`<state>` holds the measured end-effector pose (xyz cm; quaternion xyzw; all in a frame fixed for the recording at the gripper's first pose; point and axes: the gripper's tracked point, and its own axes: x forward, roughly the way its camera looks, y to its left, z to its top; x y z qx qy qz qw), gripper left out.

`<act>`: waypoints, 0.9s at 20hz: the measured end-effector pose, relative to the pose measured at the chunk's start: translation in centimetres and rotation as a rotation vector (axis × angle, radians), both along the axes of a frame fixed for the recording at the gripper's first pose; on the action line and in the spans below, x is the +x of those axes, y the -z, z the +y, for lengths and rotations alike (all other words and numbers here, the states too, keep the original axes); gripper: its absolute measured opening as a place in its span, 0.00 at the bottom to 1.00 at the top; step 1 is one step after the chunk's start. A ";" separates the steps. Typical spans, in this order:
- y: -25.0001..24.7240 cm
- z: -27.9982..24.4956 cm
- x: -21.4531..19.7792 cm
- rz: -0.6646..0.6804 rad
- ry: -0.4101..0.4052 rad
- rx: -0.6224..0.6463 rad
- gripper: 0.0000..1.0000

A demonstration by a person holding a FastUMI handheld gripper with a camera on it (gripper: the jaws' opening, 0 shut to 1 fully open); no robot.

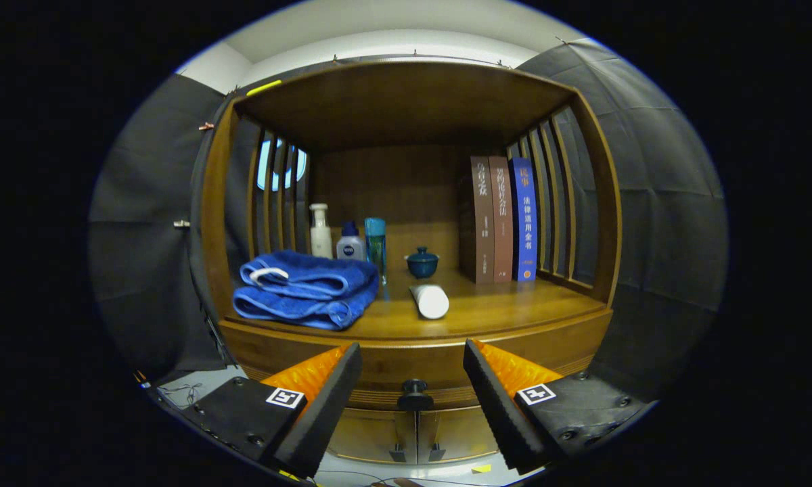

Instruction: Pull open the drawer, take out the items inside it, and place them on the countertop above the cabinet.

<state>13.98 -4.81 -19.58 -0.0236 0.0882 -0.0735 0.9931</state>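
Gripper view, contents as seen. Gripper (413,379): fingers (325,399) are standing wide apart, gripping nothing, and are framing the dark drawer knob (414,393), which is sitting in the gap between them, just beyond their tips. Drawer (413,365): it is lying closed, its curved wooden front flush under the counter edge; its contents are hidden. Below it, two cabinet doors (413,433) are meeting at a centre seam. Counter (501,308): wooden, set in an open-fronted cabinet with slatted sides. On it, nearest the fingers, a white tube (431,299) is lying on its side, cap end facing forward. Beside the tube, a folded blue towel (306,289) is resting in a stack. Behind the towel, a white pump bottle (320,232), a small white bottle with a blue cap (350,245) and a tall teal bottle (375,245) are standing upright in a row. A dark blue lidded cup (422,262) is sitting mid-counter, behind the tube. Three books (504,220) are standing upright against the far slats, two brown, one blue.
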 end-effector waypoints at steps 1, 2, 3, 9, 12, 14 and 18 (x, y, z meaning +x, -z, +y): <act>-1.8 0.1 -0.9 -0.018 0.000 0.005 0.98; -3.3 0.4 -1.5 -0.031 -0.003 0.009 0.99; -4.9 0.6 -2.3 -0.046 -0.005 0.010 0.98; -13.5 2.7 -8.1 -0.110 -0.051 0.010 0.98; -16.3 3.6 -10.6 -0.115 -0.071 -0.006 0.98; -17.4 3.8 -12.1 -0.119 -0.074 -0.007 0.98; -18.7 4.1 -13.7 -0.128 -0.078 -0.032 0.98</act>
